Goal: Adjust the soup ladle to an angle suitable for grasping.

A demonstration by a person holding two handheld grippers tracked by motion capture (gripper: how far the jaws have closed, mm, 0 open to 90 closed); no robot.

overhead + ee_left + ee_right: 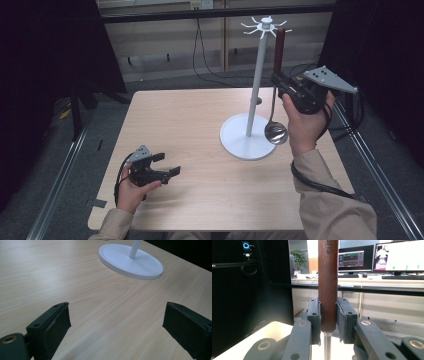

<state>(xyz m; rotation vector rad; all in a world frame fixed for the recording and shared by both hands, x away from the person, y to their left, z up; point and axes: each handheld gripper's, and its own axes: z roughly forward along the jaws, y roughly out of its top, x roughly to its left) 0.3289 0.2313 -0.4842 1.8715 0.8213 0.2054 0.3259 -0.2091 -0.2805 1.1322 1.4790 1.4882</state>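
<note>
The right gripper (pixel 328 322) clamps the ladle (pixel 276 100) by its wooden handle – upright beside the white stand (pixel 248 135) – while the left gripper (pixel 117 325) gapes wide, well apart.

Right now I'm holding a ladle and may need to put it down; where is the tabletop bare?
The table is bare left of the white rack base, from the far edge to the left gripper. The right side is crowded: ladle, right gripper.

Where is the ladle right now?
In the high view the ladle hangs upright in the right gripper, just right of the white stand's pole, its bowl over the base's right edge.
</note>
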